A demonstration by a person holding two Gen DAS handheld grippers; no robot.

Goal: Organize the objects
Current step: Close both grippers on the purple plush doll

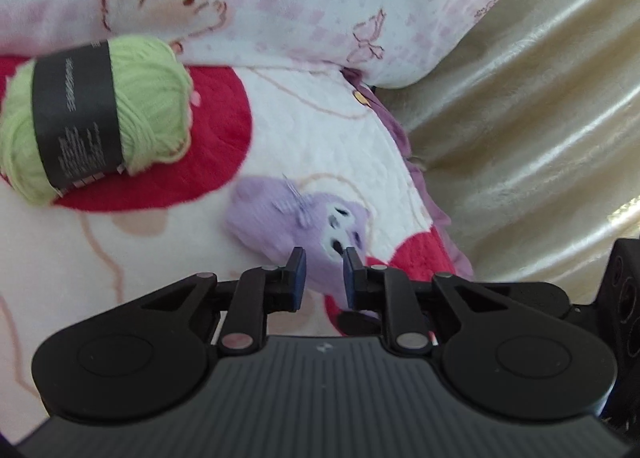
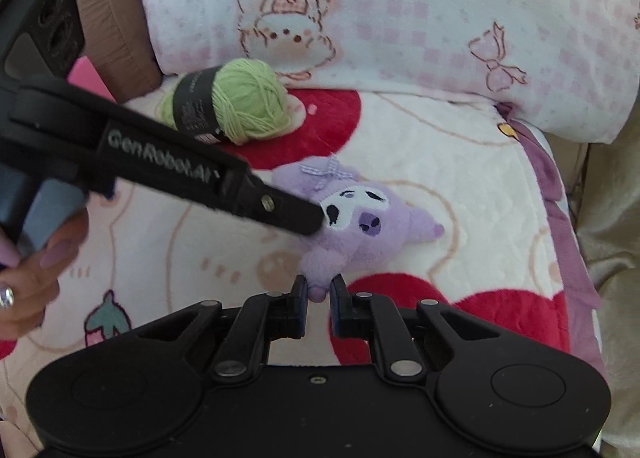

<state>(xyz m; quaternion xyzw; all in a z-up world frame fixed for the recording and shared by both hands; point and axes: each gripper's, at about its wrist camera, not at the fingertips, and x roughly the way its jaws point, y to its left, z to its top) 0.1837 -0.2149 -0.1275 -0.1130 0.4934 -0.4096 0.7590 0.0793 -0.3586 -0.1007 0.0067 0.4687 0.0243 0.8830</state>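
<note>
Bed: plush blanket (image 2: 460,186), cream ground with red patches and cartoon prints, covers the whole working surface. A pink-checked pillow (image 2: 400,18) lies along its far edge. Cream satin drape (image 1: 540,118) hangs off to the right side. No box, basket or tray shows in either view, so where things are meant to end up cannot be told.

Green yarn ball (image 2: 236,102), black paper band round its middle, rests on a red patch close against the pillow. Nothing touches it.

Purple plush toy (image 2: 360,222) lies on the blanket near the middle, face up, checked bow on its head, well apart from the yarn.

Left gripper (image 2: 312,224) comes in from the left, its tip at the toy's face. Seen from its own camera, the blue-padded fingers (image 1: 299,270) are drawn close together, with the toy's face in the narrow gap; whether they actually pinch fabric I cannot tell.

Right gripper (image 2: 319,290) sits at the toy's lower end, fingers together, a small purple nub of the toy between the pads — reads as a pinch on it.

Judgement: early stage. Both objects lie on the bed, neither sorted. Toy is the item in hand; yarn remains.
</note>
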